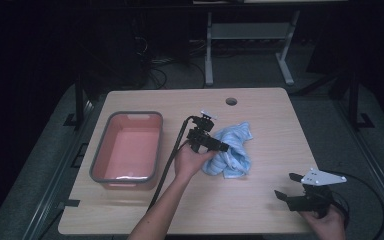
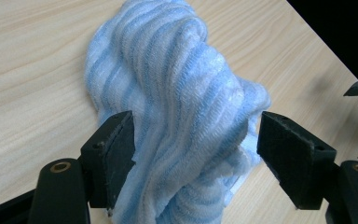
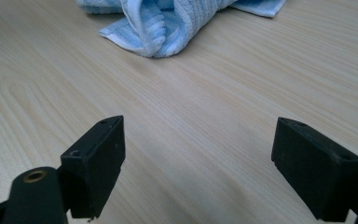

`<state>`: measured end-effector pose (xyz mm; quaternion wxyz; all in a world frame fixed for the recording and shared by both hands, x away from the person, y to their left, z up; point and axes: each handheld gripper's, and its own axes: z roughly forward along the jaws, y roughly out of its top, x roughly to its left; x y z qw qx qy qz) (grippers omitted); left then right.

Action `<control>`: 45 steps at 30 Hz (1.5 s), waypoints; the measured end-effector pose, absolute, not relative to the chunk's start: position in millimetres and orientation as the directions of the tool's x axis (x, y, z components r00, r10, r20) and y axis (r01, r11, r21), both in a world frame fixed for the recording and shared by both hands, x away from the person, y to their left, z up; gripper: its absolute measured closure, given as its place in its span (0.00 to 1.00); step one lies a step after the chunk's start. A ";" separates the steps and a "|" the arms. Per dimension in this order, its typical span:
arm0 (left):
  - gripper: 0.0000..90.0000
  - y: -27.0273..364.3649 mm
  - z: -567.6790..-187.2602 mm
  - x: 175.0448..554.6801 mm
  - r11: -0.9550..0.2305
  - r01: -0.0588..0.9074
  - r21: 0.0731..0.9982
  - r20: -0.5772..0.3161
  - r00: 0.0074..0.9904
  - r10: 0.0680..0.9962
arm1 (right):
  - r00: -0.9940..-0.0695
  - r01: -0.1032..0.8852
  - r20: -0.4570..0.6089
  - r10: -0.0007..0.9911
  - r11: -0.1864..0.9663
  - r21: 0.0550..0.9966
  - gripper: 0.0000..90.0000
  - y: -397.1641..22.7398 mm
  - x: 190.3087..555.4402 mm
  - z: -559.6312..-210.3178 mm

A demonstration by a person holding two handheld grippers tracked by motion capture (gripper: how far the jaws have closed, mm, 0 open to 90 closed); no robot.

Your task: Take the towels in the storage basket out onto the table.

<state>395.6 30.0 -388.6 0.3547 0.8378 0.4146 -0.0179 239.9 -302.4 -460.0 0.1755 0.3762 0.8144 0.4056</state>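
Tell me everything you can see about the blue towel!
The towel is light blue with paler stripes and looks like soft, ribbed terry cloth. It is not folded but crumpled into a heap, with a raised ridge of cloth in the middle. It lies on the wooden table, right of the pink tub. The left claw is open around its raised fold, one jaw touching the cloth. The right claw is open and apart from it, over the table.

Dim, grainy high view with black surroundings; brighter, sharper gripper views.
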 end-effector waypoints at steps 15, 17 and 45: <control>0.29 39.1 -377.0 383.0 -0.416 0.686 0.597 -0.310 0.676 0.669 | -0.653 0.469 0.019 0.757 0.384 0.795 0.19 -303.3 239.9 -459.4; 0.28 41.8 -375.5 380.7 -0.428 0.679 0.597 -0.297 0.682 0.668 | -0.652 0.469 0.020 0.758 0.383 0.796 0.19 -303.2 240.0 -459.2; 0.27 72.7 -389.8 341.0 -0.456 0.667 0.589 -0.286 0.700 0.654 | -0.651 0.481 0.017 0.759 0.395 0.783 0.19 -299.2 244.0 -462.2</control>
